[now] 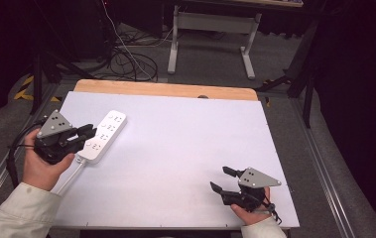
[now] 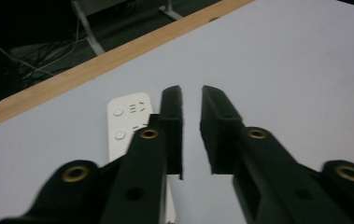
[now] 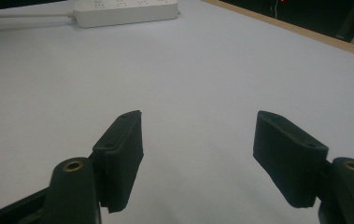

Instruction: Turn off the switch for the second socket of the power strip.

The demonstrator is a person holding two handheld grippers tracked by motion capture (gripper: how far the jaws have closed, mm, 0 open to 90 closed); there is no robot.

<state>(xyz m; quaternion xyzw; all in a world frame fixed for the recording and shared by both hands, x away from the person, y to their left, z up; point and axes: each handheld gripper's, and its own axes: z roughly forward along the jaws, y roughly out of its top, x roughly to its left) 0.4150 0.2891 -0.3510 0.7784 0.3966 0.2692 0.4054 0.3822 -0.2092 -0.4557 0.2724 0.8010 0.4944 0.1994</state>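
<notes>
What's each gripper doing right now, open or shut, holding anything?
Left gripper: fingers nearly together with a narrow gap, holding nothing, beside the power strip.
Right gripper: fingers wide open, empty, over the bare white table.

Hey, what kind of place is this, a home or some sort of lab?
Most likely a lab or workshop: a white-covered work table holding a power strip, loose cables on the floor, and another adjustable desk's frame behind.

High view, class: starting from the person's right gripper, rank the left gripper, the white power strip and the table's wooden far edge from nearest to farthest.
Measured from the right gripper, at the table's near right:
1. White power strip, left of centre.
2. Left gripper, at the strip's near left; too close to the strip to rank firmly.
3. Wooden far edge, along the table's back.
</notes>
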